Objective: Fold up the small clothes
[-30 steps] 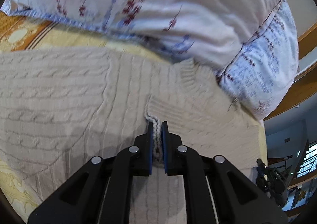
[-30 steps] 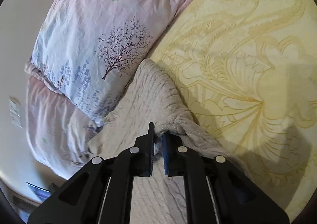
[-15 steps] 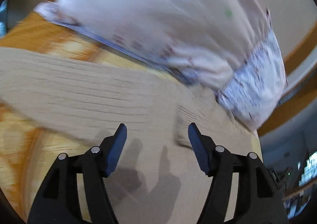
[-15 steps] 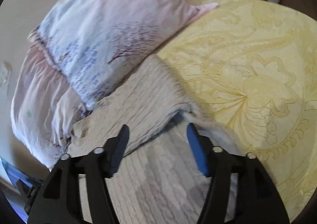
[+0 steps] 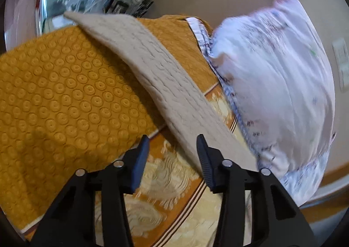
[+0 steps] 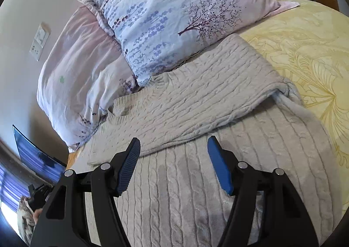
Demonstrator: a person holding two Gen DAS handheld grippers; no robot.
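From the left wrist, we have let go of the sweater (image 5: 165, 85) we pinched a second ago; our left gripper (image 5: 172, 148) has swung aside, its jaws apart and just narrowing again, nothing between them. One sleeve lies stretched across the orange bedspread (image 5: 54, 98) beside a pillow (image 5: 272, 85), blurred, so the knit is hard to read.

From the right wrist, our right gripper (image 6: 173, 148) has also released and hangs above the cloth, jaws wide and empty. The beige cable-knit sweater lies on the yellow bed (image 6: 309, 54) below two pillows, one sleeve folded across its body.
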